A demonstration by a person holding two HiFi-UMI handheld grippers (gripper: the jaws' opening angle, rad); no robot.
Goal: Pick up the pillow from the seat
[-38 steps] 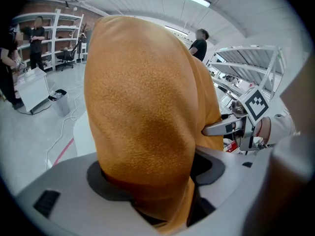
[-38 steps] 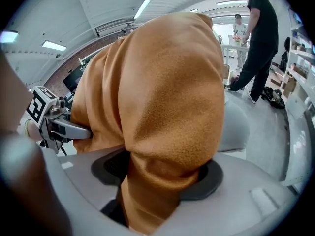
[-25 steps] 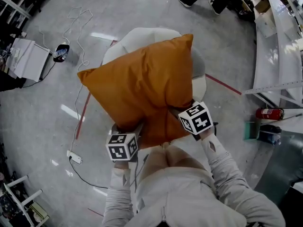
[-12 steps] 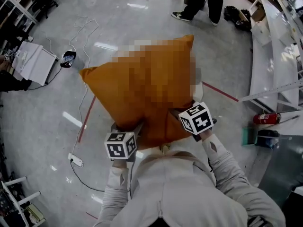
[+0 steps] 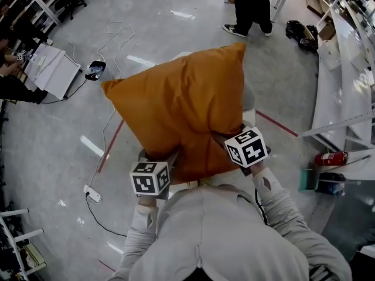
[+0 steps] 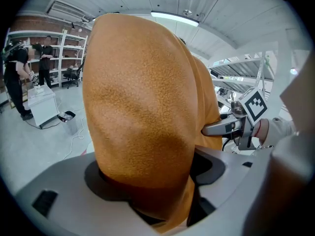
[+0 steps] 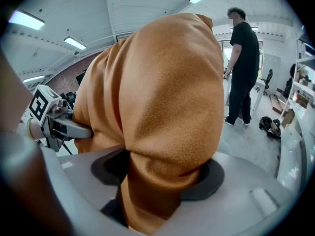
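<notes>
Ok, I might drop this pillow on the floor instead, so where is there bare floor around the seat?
Bare floor lies between the power strip and the white table, and right of the seat, between the red tape line and the standing person. The far right is crowded: fire extinguisher, shelving.

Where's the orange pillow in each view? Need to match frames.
Head view: orange pillow, centre frame.
Left gripper view: pillow fills centre, clamped between jaws.
Right gripper view: pillow fills centre, clamped between jaws.
Landmark: standing person in black, top of head view, right of right gripper view.
</notes>
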